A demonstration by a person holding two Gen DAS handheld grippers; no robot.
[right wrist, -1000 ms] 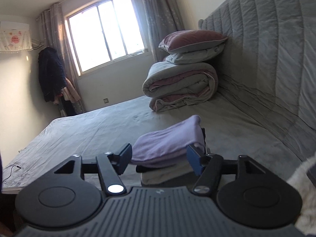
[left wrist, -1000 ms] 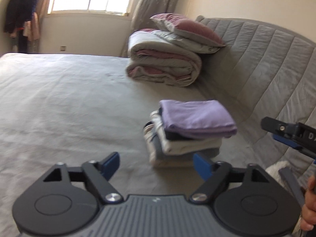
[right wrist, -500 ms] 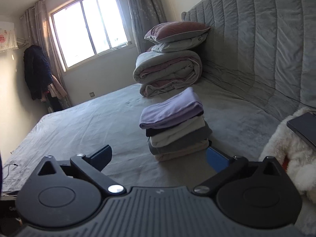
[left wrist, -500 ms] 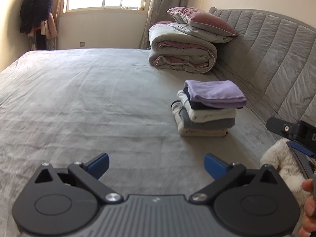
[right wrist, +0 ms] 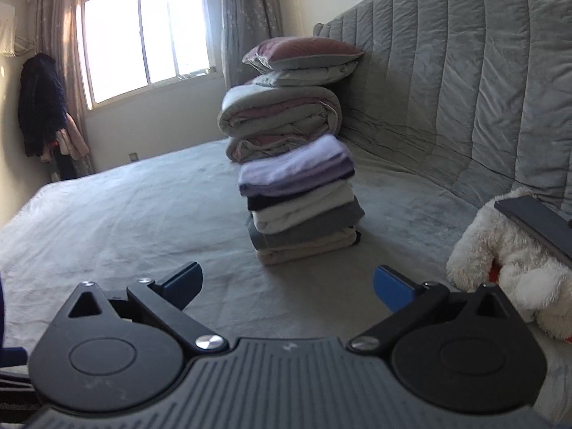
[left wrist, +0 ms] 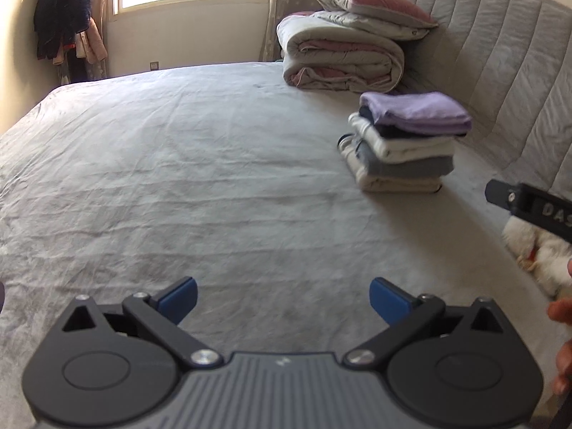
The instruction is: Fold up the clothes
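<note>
Your left tool (left wrist: 282, 296) sits at the bottom of its frame with jaws spread to full width, nothing between the blue pads, only bare grey bed sheet (left wrist: 214, 178) beneath. Your right tool (right wrist: 286, 284) is likewise fully open and empty at the bottom of its view; its dark body also enters the right edge of the left view, with part of your hand (left wrist: 561, 321) below it.

To the lower right of the right view lies a white plush toy (right wrist: 514, 268), with a flat dark object (right wrist: 532, 221) resting on it; possibly a phone, though the edge of the frame is too distorted to confirm.

The stack of folded clothes (right wrist: 300, 207) stands centre frame on the bed, lilac garment on top, clear of both tools.

Behind it, in the upper centre, a rolled quilt (right wrist: 282, 121) carries two pillows (right wrist: 304, 60) against the padded headboard (right wrist: 464, 89). The window (right wrist: 143, 32) is at upper left.
</note>
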